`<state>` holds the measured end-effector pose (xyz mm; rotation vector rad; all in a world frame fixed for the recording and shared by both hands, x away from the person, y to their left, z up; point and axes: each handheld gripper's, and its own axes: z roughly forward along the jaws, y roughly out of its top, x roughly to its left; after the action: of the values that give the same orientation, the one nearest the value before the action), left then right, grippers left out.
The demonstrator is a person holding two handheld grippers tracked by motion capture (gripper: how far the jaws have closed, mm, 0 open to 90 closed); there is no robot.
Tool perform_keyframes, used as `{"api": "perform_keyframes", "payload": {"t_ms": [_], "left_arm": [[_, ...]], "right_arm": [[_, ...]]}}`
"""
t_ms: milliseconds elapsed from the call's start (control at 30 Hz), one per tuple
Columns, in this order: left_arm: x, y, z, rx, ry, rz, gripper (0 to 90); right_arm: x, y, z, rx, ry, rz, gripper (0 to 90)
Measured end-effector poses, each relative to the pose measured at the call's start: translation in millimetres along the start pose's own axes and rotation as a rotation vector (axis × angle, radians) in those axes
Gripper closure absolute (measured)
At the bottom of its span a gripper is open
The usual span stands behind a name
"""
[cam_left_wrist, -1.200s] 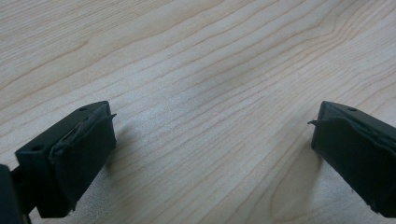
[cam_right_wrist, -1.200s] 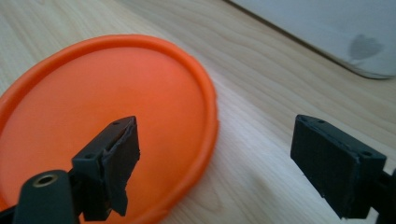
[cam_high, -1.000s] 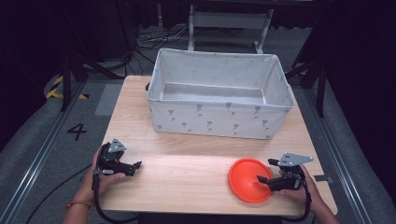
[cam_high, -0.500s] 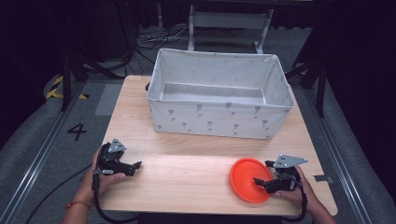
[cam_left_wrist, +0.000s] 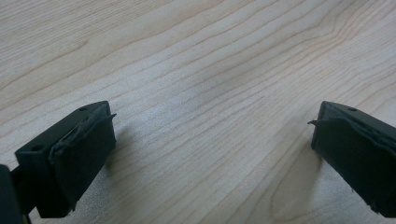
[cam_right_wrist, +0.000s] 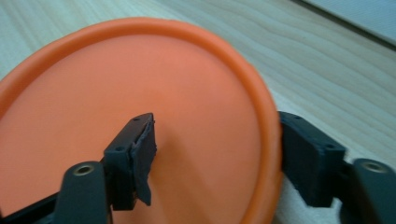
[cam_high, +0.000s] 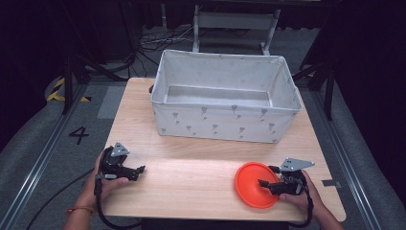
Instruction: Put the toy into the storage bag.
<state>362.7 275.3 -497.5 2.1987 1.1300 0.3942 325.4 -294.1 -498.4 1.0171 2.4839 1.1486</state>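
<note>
Orange plate (cam_high: 256, 184) lies flat on the wooden tabletop (cam_high: 191, 182), near its front right corner. Your right tool (cam_high: 268, 183) has its jaws apart and set around the plate's rim, one jaw over the inside of the plate and the other outside the edge. Your left tool (cam_high: 136, 171) rests low at the front left, jaws wide apart over bare wood. A white fabric bin (cam_high: 225, 122) stands behind, well apart from both tools.

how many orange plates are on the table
1. The orange plate lies at the table's near right corner, its rim between the open jaws of the right hand-held gripper. The fabric bin's near floor is hidden, so more could sit there.
</note>
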Motion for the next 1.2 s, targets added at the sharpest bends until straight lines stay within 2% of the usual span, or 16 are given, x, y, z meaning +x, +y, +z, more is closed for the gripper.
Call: {"api": "perform_keyframes", "payload": {"t_ms": [133, 267, 300, 533, 767, 867, 1067, 1200], "left_arm": [[0.1, 0.0, -0.1, 0.001, 0.000, 0.002, 0.1], [0.0, 0.0, 0.0, 0.000, 0.000, 0.000, 0.1], [0.0, 0.0, 0.0, 0.000, 0.000, 0.000, 0.1], [0.1, 0.1, 0.0, 0.002, 0.000, 0.002, 0.1], [-0.1, 0.6, 0.2, 0.003, 0.000, -0.003, 0.1], [-0.1, 0.6, 0.2, 0.003, 0.001, -0.002, 0.1], [0.0, 0.6, 0.3, 0.002, 0.001, -0.001, 0.1], [0.0, 0.7, 0.3, 0.002, 0.001, -0.001, 0.1]], "right_arm": [[-2.2, 3.4, 2.3, 0.000, -0.006, 0.006, 38.3], [-7.2, 4.7, 2.8, -0.016, -0.009, 0.031, 52.9], [-7.2, 4.7, 2.8, -0.016, -0.009, 0.031, 52.9], [-15.6, 3.6, -3.1, -0.053, 0.003, 0.072, 68.2], [-11.4, 20.0, -14.8, -0.051, 0.000, 0.023, 78.0], [-5.0, 32.4, -19.0, -0.039, 0.001, -0.024, 79.9], [3.6, 51.5, -28.1, -0.035, 0.021, -0.080, 82.5], [13.8, 62.7, -40.3, -0.042, 0.020, -0.153, 82.9]]}}
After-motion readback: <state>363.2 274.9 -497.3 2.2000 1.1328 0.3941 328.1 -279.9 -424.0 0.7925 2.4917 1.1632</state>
